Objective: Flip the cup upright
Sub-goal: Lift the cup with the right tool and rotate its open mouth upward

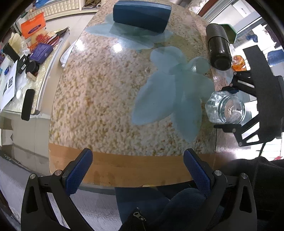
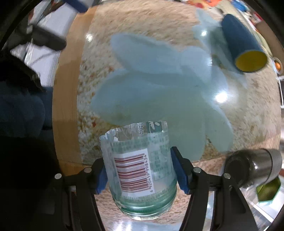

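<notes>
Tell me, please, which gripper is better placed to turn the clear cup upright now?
The right gripper: its blue pads are on both sides of the clear cup, which is tilted above the table. The left gripper is open, empty, and near the table's front edge.

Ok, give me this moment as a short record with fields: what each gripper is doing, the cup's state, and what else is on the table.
right gripper: shut on the clear plastic cup, a blue pad on each side of its labelled wall
cup pose: held above the table, tilted, not upright
left gripper: open, holding nothing, near the table's wooden edge
other cups: blue cup on its side, yellow inside; black cup on its side
table surface: glossy, speckled beige with pale blue leaf pattern
task status: flip not finished
</notes>
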`<state>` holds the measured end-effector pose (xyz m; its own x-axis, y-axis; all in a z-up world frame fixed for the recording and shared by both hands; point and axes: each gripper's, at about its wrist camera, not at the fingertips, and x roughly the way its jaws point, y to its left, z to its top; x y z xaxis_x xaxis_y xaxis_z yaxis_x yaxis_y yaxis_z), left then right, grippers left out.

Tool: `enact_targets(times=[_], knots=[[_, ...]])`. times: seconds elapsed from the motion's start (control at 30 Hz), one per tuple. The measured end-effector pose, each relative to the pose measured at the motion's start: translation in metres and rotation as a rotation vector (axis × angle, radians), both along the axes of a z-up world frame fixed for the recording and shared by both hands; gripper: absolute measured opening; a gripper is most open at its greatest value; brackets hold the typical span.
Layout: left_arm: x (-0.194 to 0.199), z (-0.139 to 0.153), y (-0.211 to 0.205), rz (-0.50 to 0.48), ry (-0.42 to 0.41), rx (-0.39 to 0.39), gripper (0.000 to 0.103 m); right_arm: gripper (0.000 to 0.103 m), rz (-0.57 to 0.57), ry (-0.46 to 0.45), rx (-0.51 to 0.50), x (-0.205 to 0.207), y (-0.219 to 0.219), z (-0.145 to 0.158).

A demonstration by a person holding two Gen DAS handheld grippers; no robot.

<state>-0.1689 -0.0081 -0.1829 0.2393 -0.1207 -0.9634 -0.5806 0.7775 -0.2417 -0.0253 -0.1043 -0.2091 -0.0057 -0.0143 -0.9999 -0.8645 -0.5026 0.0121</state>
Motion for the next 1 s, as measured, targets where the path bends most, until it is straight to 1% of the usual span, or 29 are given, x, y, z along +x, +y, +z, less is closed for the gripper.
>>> enact_targets(times=[0.1,0.17,0.3,0.43,0.5,0.6,0.67,0.77,0.87,0.97,1.0], knots=[[0.005,0.006,0.002,-0.026,-0.010,0.009,0.103,0.061,-0.095,0.023,0.048,0.013,0.007,0.017],[0.009,0.010,0.004,-0.043,-0.028,0.008,0.103,0.061,-0.146,0.032,0.085,0.018,-0.001,0.031],[0.020,0.019,0.008,-0.082,-0.057,0.014,0.103,0.061,-0.296,0.085,0.184,0.037,-0.006,0.062],[0.037,0.028,0.008,-0.148,-0.066,0.040,0.103,0.061,-0.459,0.126,0.328,0.053,-0.020,0.093],[0.044,0.034,0.006,-0.180,-0.070,0.053,0.103,0.061,-0.532,0.143,0.409,0.060,-0.025,0.102],[0.056,0.045,0.003,-0.236,-0.082,0.080,0.103,0.061,-0.625,0.130,0.511,0.063,-0.042,0.102],[0.062,0.049,0.002,-0.265,-0.084,0.096,0.103,0.061,-0.706,0.141,0.575,0.062,-0.051,0.104],[0.069,0.056,-0.002,-0.300,-0.080,0.108,0.103,0.061,-0.806,0.158,0.645,0.063,-0.067,0.110],[0.073,0.058,-0.006,-0.338,-0.064,0.126,0.103,0.061,-0.898,0.158,0.698,0.062,-0.076,0.104],[0.074,0.054,-0.008,-0.361,-0.032,0.148,0.103,0.061,-1.000,0.143,0.735,0.062,-0.082,0.088],[0.074,0.053,-0.008,-0.364,-0.025,0.151,0.103,0.061,-1.044,0.124,0.745,0.063,-0.083,0.078]])
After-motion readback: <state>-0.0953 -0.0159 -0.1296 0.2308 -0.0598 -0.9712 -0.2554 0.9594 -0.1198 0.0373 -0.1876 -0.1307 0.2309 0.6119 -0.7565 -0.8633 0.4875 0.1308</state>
